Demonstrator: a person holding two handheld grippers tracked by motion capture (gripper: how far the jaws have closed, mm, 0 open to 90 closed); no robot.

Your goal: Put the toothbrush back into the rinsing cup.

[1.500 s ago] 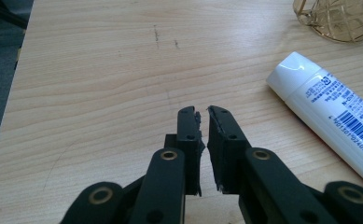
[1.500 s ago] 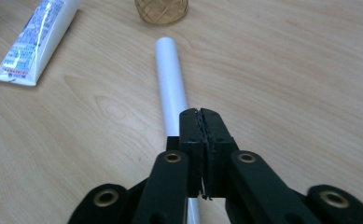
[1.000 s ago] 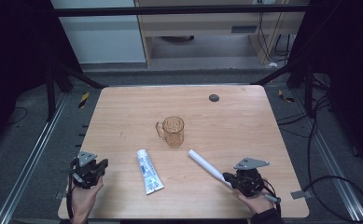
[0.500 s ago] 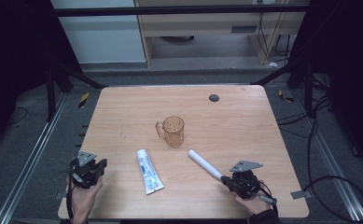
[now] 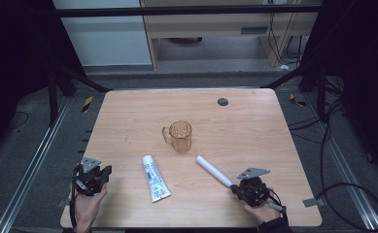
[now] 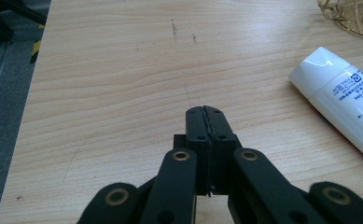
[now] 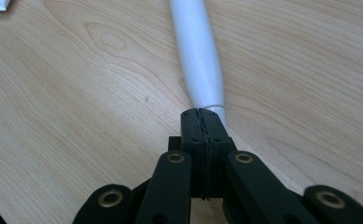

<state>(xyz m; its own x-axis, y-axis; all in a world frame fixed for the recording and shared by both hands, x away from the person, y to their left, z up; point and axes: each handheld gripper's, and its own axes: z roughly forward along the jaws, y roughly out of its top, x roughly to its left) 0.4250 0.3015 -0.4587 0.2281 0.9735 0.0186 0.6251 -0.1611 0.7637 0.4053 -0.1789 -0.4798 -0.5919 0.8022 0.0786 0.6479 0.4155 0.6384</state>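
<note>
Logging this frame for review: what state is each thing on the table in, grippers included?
Glass mug: upright, looks empty.
Toothpaste tube: lying flat, cap on.
White stick: lying flat, near end at the right gripper's tips.
Left gripper: shut, holding nothing.
Right gripper: shut, holding nothing.

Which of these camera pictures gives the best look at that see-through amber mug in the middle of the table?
The high view: the clear amber glass mug stands whole and upright there, handle to its left. The left gripper view catches just a slice of its edge in the top right corner.
</note>
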